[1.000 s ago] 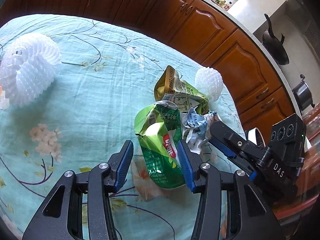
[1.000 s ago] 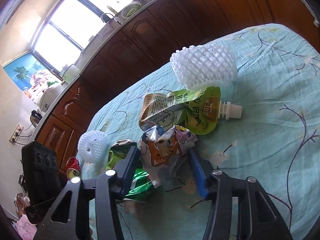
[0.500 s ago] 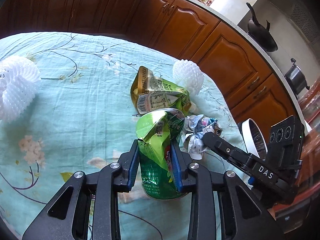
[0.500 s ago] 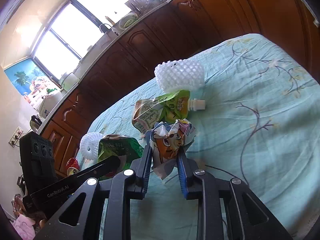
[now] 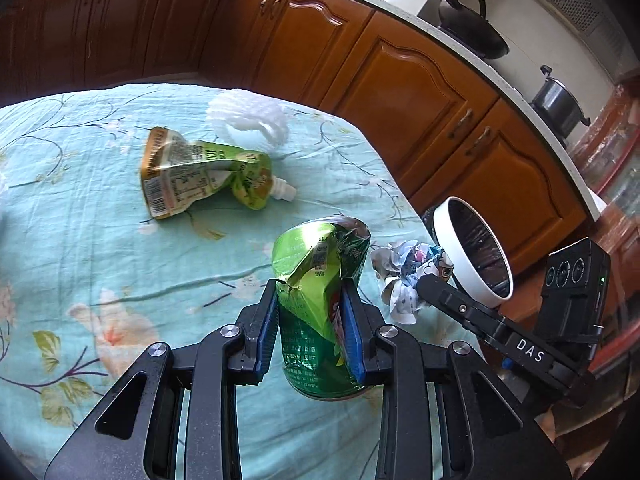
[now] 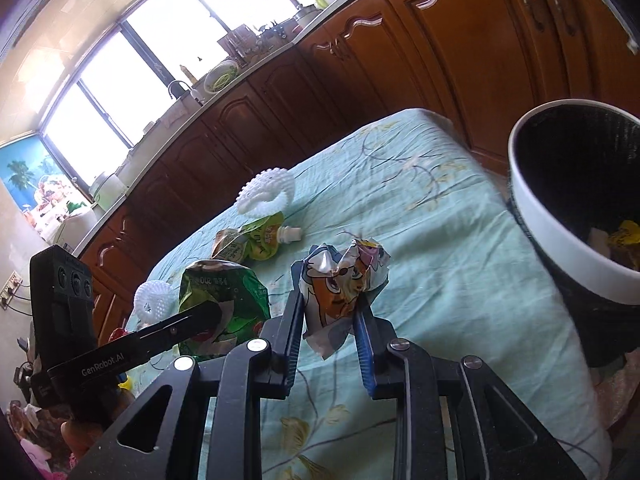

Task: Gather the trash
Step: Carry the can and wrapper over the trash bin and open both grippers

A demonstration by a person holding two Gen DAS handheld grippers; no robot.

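Note:
My left gripper [image 5: 310, 312] is shut on a crushed green can [image 5: 316, 300], which hangs clear above the teal floral tablecloth [image 5: 100, 220]. Its blue pads press both dented sides. To its right, my right gripper [image 6: 328, 312] is shut on a crumpled cartoon wrapper [image 6: 340, 280], also seen as a wrapper [image 5: 404, 276] in the left wrist view. A white-rimmed bin with a black liner [image 6: 576, 208] stands at the table's right end, close to both grippers; some trash lies inside. The bin [image 5: 472, 248] shows beyond the table edge in the left wrist view.
A flattened green drink pouch [image 5: 200, 176] with a white spout lies farther back on the cloth, with a white foam fruit net [image 5: 248, 120] behind it. Another foam net [image 6: 154, 300] sits near the left table edge. Brown wooden cabinets [image 5: 400, 80] ring the table.
Both grippers went from open around their items to shut on them, then lifted and carried the can and the wrapper toward the bin. The pouch and nets stayed on the cloth.

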